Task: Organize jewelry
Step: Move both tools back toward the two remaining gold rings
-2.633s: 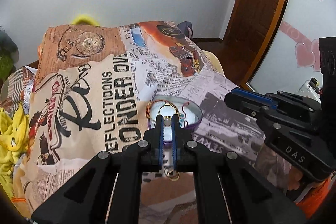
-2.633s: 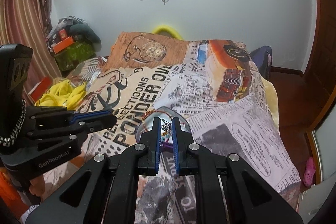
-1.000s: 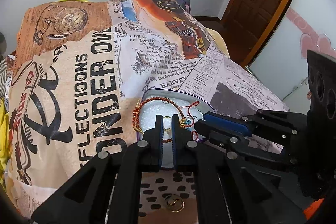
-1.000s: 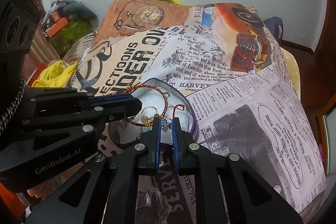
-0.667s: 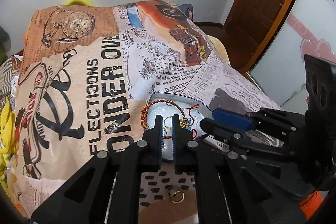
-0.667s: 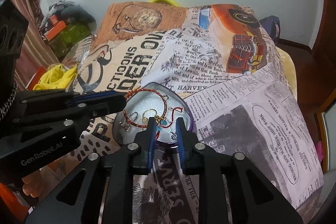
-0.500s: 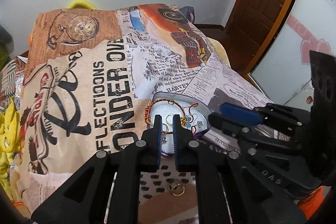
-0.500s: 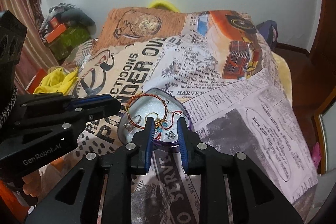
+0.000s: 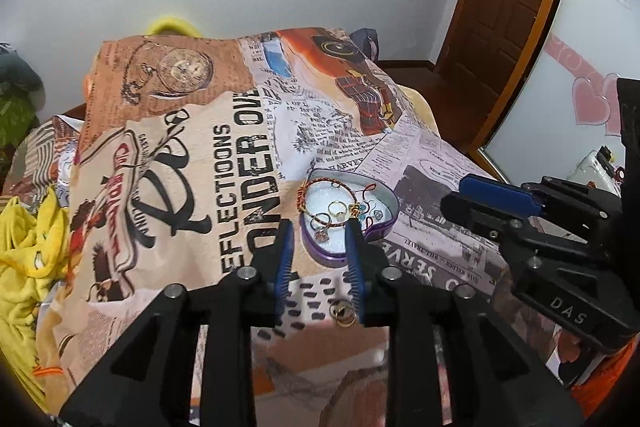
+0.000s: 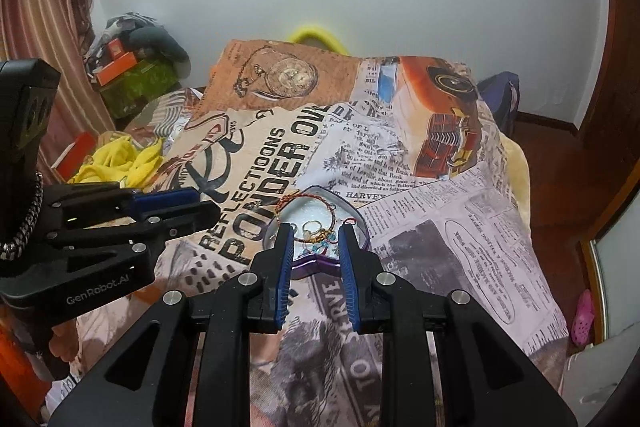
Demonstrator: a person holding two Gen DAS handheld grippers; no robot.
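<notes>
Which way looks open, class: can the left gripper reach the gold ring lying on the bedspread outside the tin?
Probably yes. The gold ring lies bare on the bedspread, just below the left gripper, whose empty fingers are opening; nothing covers it.

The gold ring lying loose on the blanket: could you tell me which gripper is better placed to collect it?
Left, probably. The gold ring lies just below the opening, empty left gripper; the right wrist view does not show it.
</notes>
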